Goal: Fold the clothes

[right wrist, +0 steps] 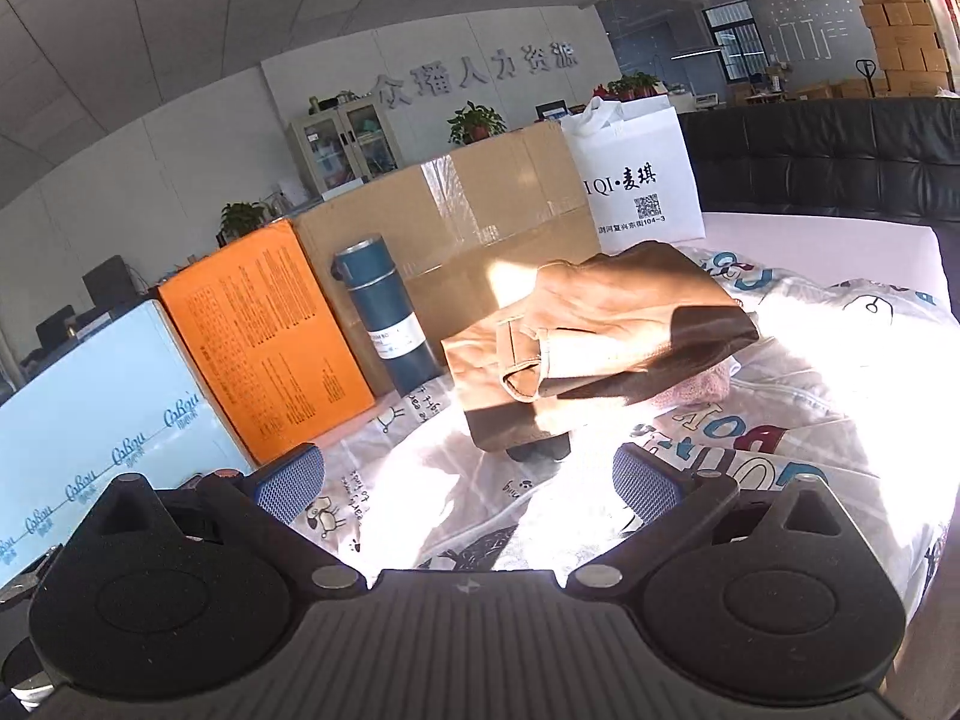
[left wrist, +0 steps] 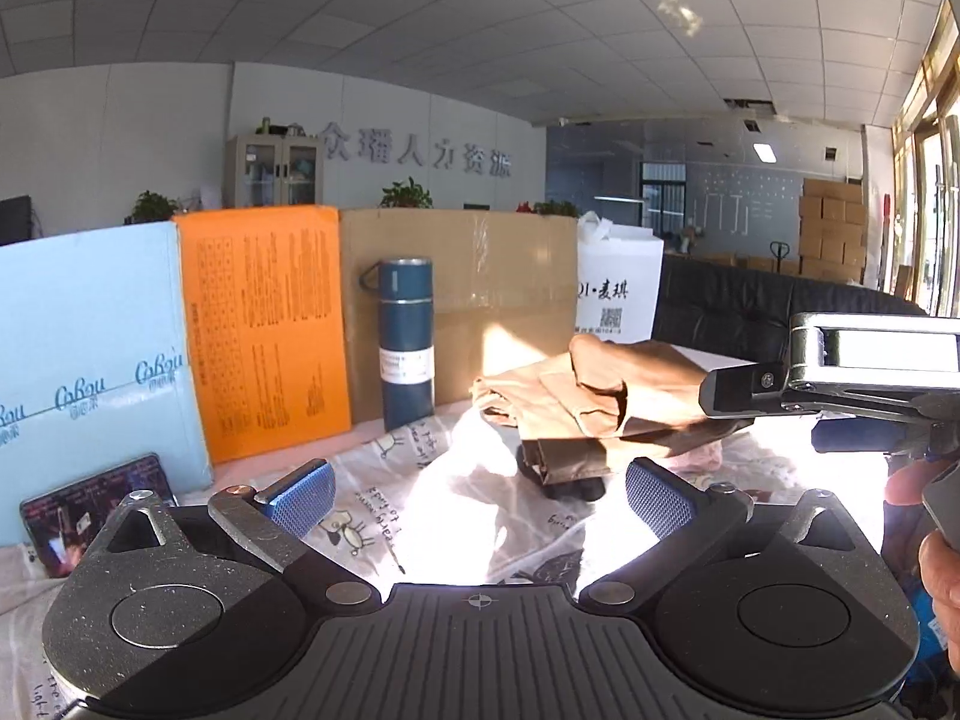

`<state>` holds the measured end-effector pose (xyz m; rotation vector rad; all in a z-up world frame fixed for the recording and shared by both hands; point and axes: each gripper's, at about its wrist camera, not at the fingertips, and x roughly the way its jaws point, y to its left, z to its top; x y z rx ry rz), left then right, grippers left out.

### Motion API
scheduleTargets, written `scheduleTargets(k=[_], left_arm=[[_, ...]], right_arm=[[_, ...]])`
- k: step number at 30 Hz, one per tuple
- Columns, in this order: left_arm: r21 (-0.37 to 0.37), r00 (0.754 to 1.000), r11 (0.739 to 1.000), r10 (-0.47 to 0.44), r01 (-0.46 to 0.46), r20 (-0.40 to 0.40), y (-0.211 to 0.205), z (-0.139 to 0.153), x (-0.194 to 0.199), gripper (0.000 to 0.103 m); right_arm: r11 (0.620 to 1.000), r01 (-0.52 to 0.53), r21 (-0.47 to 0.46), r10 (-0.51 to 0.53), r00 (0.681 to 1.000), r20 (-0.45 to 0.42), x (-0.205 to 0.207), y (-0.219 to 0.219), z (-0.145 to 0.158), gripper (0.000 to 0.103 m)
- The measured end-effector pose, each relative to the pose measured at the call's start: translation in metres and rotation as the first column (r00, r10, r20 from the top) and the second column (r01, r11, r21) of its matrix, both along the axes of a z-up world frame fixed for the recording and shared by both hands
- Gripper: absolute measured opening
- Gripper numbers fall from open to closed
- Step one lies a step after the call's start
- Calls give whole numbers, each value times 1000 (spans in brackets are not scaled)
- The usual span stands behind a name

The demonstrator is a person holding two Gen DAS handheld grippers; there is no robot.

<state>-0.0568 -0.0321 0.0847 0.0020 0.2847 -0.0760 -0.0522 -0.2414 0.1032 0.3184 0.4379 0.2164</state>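
While the sun blazes across the cloth: both grippers hang back, wide apart, nothing in either.
Garments, tan: one folded brown garment (right wrist: 606,330), lying in a thick bundle on the printed sheet (right wrist: 750,438), up ahead of both grippers.
Garments, pink: one, a pink piece (right wrist: 696,393) peeking out from under the brown bundle's right edge.
Under the bundle: something dark at its near edge, can't tell what.
Boxes: three in a row behind the garment, pale blue box (left wrist: 90,348), orange box (left wrist: 270,330), brown carton (left wrist: 480,294), standing side by side.
Flask: one blue flask (left wrist: 405,342), upright in front of the carton, left of the garment and apart from it.
Bag: one white bag (right wrist: 642,180), upright to the right of the carton.
Phone: one phone (left wrist: 90,510), screen lit, at the foot of the blue box.
Left gripper (left wrist: 480,492): jaws spread wide, blue pads well apart, empty, touching nothing, the garment beyond them.
Right gripper (right wrist: 468,480): jaws equally wide, released, nothing between the pads; in the left view it shows side-on at the right, level with the bundle.
Hand: one hand (left wrist: 936,546) at the far right edge of the left view.
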Motion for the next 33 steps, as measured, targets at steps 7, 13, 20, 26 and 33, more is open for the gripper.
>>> scheduleTargets(k=[7,13,20,26,33], left_arm=[[-50,999,998,28,-26,28,19,-33,46,103],[-85,993,996,38,-29,112,28,-52,57,103],[-42,988,998,58,-53,145,28,-75,56,103],[10,976,997,76,-80,202,21,-77,47,103],[-1,975,995,103,-105,198,26,-77,48,103]], right_arm=[[977,202,-68,-201,979,27,40,24,-36,103],[944,325,-52,-324,946,27,64,32,-73,103],[926,357,-124,-340,930,141,65,51,-90,103],[923,346,-166,-314,930,191,58,57,-93,103],[888,419,-189,-370,896,246,51,58,-95,103]])
